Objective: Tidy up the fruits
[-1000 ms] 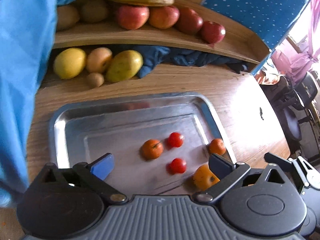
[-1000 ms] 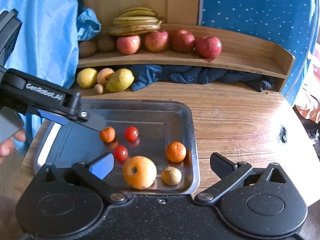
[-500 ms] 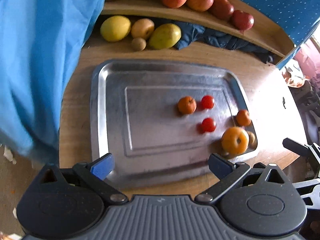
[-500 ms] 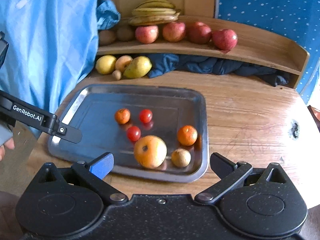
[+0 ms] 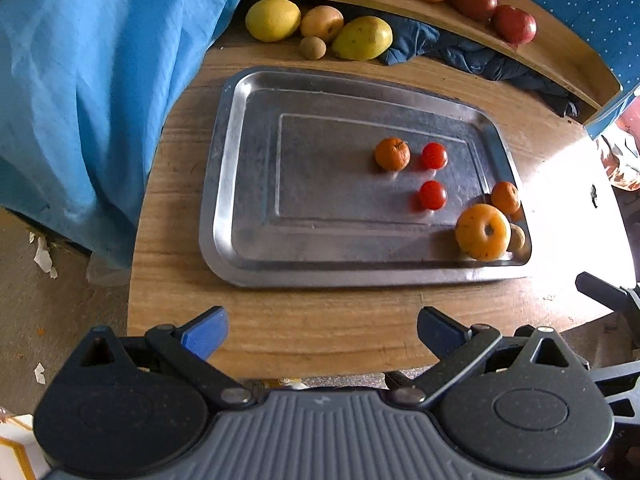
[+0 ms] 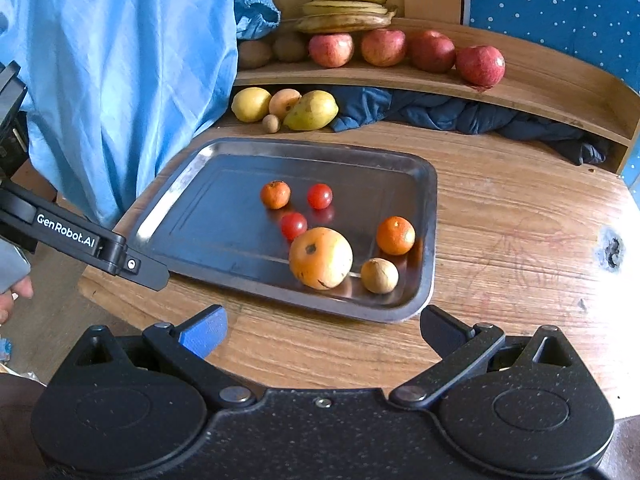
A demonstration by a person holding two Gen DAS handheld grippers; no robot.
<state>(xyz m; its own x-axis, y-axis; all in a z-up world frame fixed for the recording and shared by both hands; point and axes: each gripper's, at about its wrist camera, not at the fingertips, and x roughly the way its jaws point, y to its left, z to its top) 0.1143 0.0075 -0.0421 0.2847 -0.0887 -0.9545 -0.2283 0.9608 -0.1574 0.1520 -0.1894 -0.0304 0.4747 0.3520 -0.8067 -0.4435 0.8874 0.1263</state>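
A steel tray (image 6: 192,176) (image 5: 224,184) lies on the round wooden table. It holds a large orange (image 6: 321,257) (image 5: 483,232), two small mandarins (image 6: 395,235) (image 6: 275,194), two cherry tomatoes (image 6: 319,196) (image 6: 294,225) and a brownish small fruit (image 6: 379,275). My left gripper (image 5: 320,330) hangs open over the table's near edge, short of the tray. Nothing sits between the fingers of my right gripper (image 6: 322,330), which is open in front of the tray's near right corner. The left gripper's finger (image 6: 132,266) shows at the left of the right wrist view.
A curved wooden shelf (image 6: 540,92) at the back carries red apples (image 6: 480,65), bananas (image 6: 346,10) and kiwis. Under it lie a lemon (image 6: 251,104), a pear (image 6: 312,110), other small fruits and a dark cloth (image 6: 460,114). Blue fabric (image 6: 120,72) hangs on the left.
Both grippers have pulled back and risen from above the tray to the table's near edge. The fruits on the tray have not moved.
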